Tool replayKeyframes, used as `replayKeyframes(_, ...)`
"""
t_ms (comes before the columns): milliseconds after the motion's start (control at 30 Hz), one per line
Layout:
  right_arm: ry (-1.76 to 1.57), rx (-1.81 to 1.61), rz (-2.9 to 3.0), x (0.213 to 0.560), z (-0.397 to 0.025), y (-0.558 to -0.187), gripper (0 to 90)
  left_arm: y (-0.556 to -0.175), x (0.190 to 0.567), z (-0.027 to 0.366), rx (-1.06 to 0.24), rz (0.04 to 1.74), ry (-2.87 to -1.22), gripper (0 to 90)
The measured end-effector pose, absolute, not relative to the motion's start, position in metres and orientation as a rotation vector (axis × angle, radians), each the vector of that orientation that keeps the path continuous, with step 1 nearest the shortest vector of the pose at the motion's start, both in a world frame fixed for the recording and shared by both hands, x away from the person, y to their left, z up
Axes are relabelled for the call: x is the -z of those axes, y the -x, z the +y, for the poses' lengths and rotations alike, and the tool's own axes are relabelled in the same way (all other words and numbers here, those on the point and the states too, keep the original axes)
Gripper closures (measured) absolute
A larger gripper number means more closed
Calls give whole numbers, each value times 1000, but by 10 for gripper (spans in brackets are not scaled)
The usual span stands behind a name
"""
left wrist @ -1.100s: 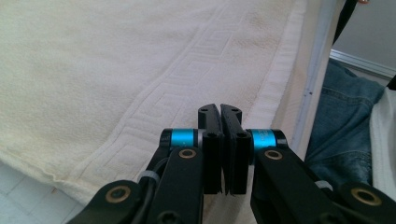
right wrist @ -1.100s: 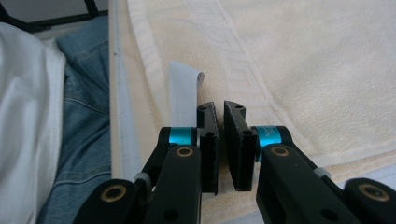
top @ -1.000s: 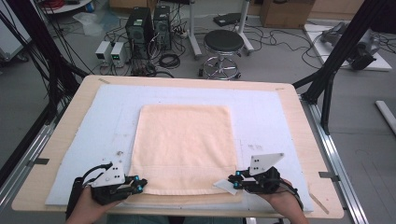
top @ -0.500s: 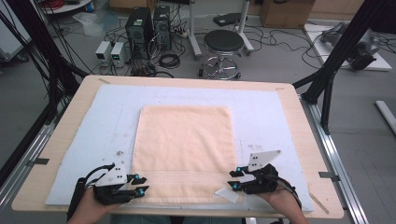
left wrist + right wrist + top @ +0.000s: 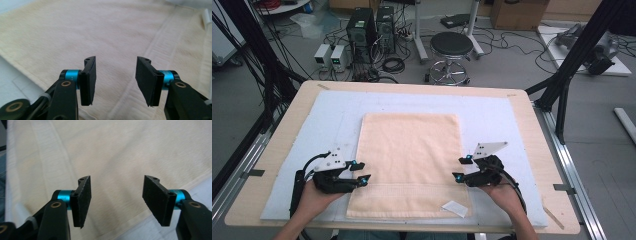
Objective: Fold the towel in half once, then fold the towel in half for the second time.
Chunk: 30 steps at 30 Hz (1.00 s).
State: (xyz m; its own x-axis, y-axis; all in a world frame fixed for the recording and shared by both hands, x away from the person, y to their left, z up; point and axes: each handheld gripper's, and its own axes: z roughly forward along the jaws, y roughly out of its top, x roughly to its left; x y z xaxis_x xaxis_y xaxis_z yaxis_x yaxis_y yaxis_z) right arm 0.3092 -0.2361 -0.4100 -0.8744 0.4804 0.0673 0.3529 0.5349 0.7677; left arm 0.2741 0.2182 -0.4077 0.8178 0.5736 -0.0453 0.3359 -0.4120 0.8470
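Near edge first: white tag point(image 5: 455, 208) lies at towel's near right corner. Left gripper point(image 5: 360, 171) at towel's left edge, right gripper point(image 5: 460, 168) at right edge, both ahead of woven band. Left jaws wide apart, nothing held; towel point(image 5: 410, 161) lies flat beneath and beyond gap. Right jaws also spread wide, empty; towel edge runs under gap, blue mat point(image 5: 332, 120) showing beside it. Towel spread flat mid-mat, long side running away from person. Past tabletop point(image 5: 519, 100): stool point(image 5: 451, 46), computer towers point(image 5: 371, 26) on floor.
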Motion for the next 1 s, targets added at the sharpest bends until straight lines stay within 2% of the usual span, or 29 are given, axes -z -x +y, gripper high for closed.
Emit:
replayKeyframes(167,-732,-1241,2578,403,-231,-328,338,-288,404,224,-315,714,-2020,449)
replayKeyframes(500,-724,-1275,2539,391,-222,-356,310,-310,391,227,-347,761,-1993,370)
replayKeyframes(1000,-723,-1236,2564,387,-216,-368,308,-337,392,224,-340,789,-2024,372)
